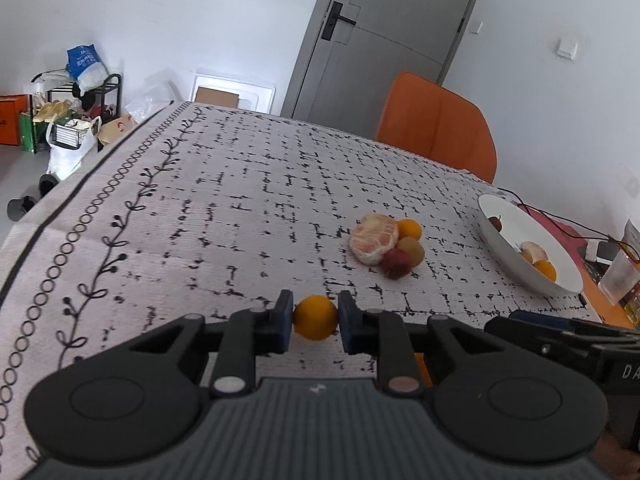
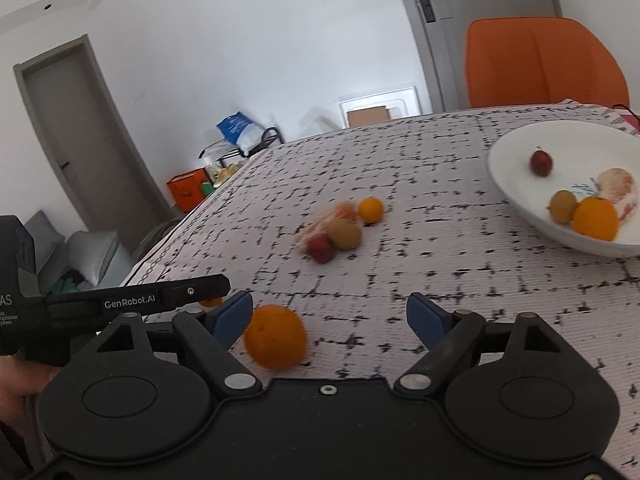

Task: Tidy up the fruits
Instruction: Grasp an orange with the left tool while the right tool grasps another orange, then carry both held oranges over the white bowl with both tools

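Note:
My left gripper (image 1: 315, 315) is shut on a small orange (image 1: 316, 318), pinched between its blue pads just above the patterned tablecloth. In the right wrist view my right gripper (image 2: 330, 308) stands open; a bigger orange (image 2: 275, 336) lies on the cloth between its fingers, close to the left pad (image 2: 234, 314). Farther out sits a pile: a peeled citrus (image 1: 374, 240), a kiwi (image 2: 345, 234), a red fruit (image 2: 320, 249) and a small orange (image 2: 371, 210). The white bowl (image 2: 516, 168) at the right holds a red fruit, a kiwi, an orange and a peeled piece.
An orange chair (image 1: 436, 124) stands behind the table's far edge. A clear glass (image 1: 618, 280), a cable and small items sit right of the bowl. The table's left edge (image 1: 60, 204) drops to a floor cluttered with bags and a rack.

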A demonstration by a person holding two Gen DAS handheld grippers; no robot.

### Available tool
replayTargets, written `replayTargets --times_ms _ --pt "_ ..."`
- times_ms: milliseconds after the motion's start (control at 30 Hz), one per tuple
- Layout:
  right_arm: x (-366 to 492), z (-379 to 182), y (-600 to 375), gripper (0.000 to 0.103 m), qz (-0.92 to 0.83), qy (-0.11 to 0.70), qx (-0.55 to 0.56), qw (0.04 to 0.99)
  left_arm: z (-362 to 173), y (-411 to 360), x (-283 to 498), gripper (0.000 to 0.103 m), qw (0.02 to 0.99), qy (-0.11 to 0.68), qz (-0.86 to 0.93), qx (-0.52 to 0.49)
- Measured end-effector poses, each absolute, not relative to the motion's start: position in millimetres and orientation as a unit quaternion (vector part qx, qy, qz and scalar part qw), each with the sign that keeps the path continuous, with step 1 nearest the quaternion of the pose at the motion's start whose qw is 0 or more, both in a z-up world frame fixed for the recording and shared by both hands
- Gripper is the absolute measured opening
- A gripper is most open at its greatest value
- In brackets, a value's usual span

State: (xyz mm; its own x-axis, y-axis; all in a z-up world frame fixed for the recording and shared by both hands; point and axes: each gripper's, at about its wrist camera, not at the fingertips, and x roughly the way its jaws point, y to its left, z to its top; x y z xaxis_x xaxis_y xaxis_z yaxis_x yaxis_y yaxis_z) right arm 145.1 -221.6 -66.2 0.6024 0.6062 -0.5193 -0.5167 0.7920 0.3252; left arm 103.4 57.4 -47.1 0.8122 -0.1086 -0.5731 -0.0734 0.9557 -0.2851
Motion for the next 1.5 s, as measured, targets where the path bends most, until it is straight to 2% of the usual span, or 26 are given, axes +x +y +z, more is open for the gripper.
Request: replayTargets --times_ms 233,267,333,367,533,1500 --pt "138.9 -69.2 -203.9 0.077 0.332 0.325 0.056 0.884 -41.6 65.9 91.8 0.022 0.943 0.297 -0.003 -0.151" --pt "138.7 -70.5 -201.3 0.072 0.333 0.328 0.053 0.882 -41.3 66.6 90.6 0.022 0.943 0.296 -0.002 -0.152" --pt "139.2 -74.1 -195.7 0.053 0.338 0.336 0.046 0.878 -41.4 67.0 88.9 0.022 0.943 0.296 -0.002 -0.152" --pt "139.2 -75.7 -193.9 0.037 0.344 0.339 0.045 0.875 -41.5 67.2 88.0 0.022 0.943 0.295 -0.002 -0.152" --pt "134.9 -74.5 -193.5 0.037 0.339 0.328 0.03 0.881 -41.0 63.5 88.5 0.022 0.943 0.298 -0.006 -0.148" --pt "161.3 -41.4 -321.6 0.037 0.217 0.258 0.116 0.934 -4.5 -49.0 144.6 0.022 0.95 0.282 -0.112 -0.08"
